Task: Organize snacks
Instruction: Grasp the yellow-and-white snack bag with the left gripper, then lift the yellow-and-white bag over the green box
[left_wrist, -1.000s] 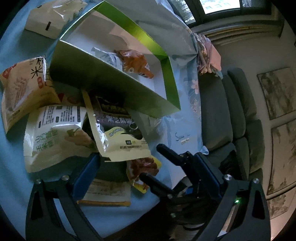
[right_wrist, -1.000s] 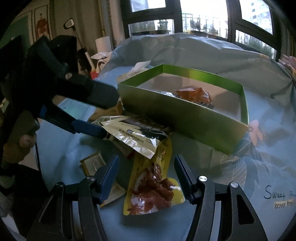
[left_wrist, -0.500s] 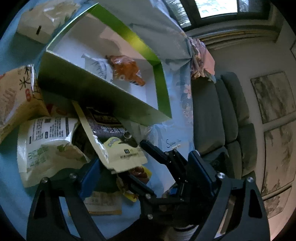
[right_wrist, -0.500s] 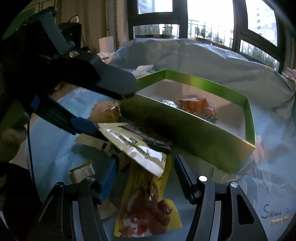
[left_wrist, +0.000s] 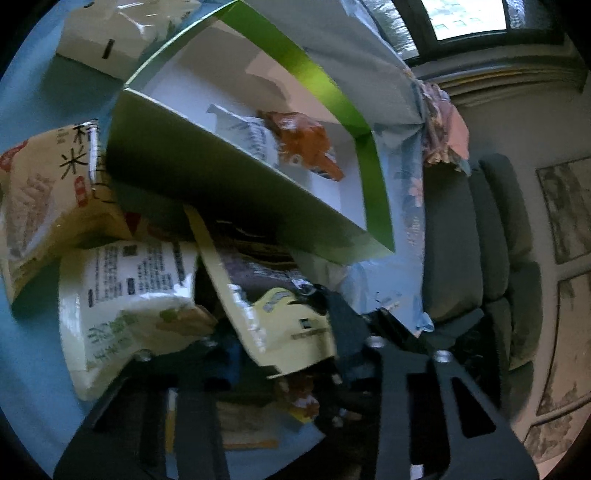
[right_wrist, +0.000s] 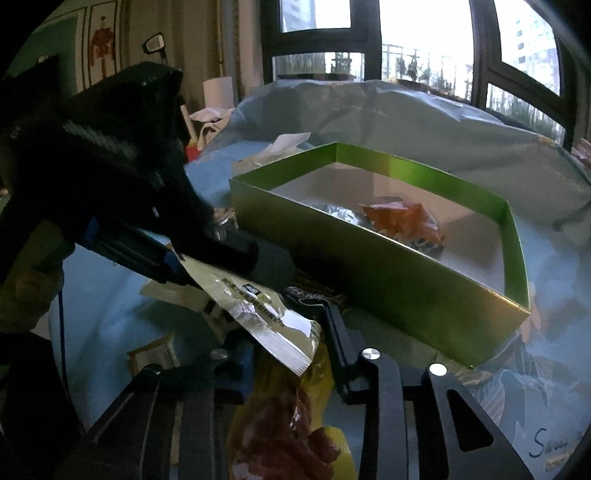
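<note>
Now that my left tool (right_wrist: 207, 266) has lifted the pale yellow packet (left_wrist: 291, 325) off the bench pile, clamped on it just short of the green box (right_wrist: 388, 273), dropping it in comes next; my right tool (right_wrist: 291, 365) hangs apart over the red-and-yellow packet (right_wrist: 295, 435).

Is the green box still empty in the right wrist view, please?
No, the green box already holds an orange snack packet beside a silvery packet.

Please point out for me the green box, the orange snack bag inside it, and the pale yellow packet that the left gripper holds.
green box (right_wrist: 369, 266), right wrist view, near outer wall.
orange snack bag (right_wrist: 402, 219), right wrist view, middle of bag.
pale yellow packet (right_wrist: 266, 314), right wrist view, shiny lower part.
</note>
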